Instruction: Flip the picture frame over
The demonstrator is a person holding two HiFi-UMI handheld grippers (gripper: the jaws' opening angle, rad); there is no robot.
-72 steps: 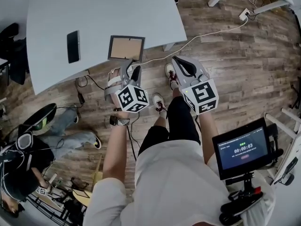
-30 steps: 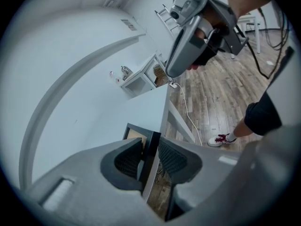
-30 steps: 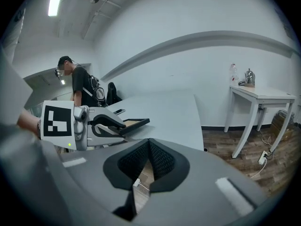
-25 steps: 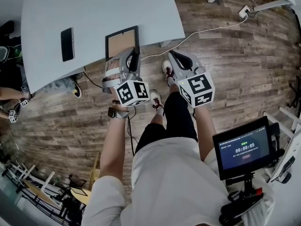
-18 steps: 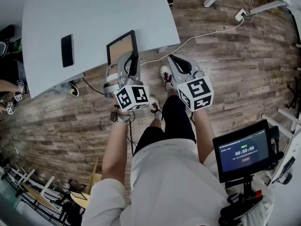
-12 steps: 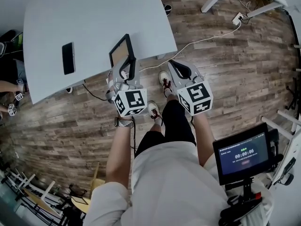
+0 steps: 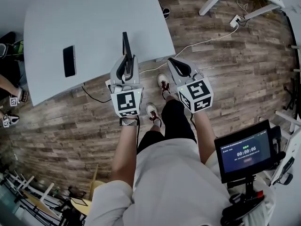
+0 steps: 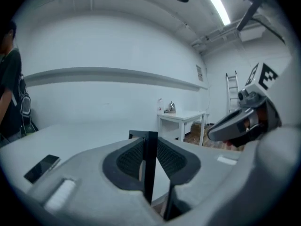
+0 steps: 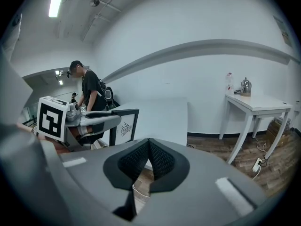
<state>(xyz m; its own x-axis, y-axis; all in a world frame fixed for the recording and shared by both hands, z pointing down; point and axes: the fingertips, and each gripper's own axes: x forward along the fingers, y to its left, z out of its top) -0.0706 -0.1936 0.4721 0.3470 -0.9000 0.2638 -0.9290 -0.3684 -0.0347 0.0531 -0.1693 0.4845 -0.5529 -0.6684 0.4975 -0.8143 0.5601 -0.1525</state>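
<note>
Left gripper [image 7: 126, 61] has tipped the picture frame [image 7: 125, 41] upright.

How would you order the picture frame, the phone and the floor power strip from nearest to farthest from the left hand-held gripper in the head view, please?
From the left hand-held gripper:
1. Picture frame: held on edge between its jaws, at the table edge.
2. Phone: flat on the table, to the left.
3. Power strip: on the floor, far upper right.

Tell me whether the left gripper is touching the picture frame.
Touching. The left gripper view shows the left gripper closed on the picture frame, whose thin black edge stands upright between the two pads.
</note>
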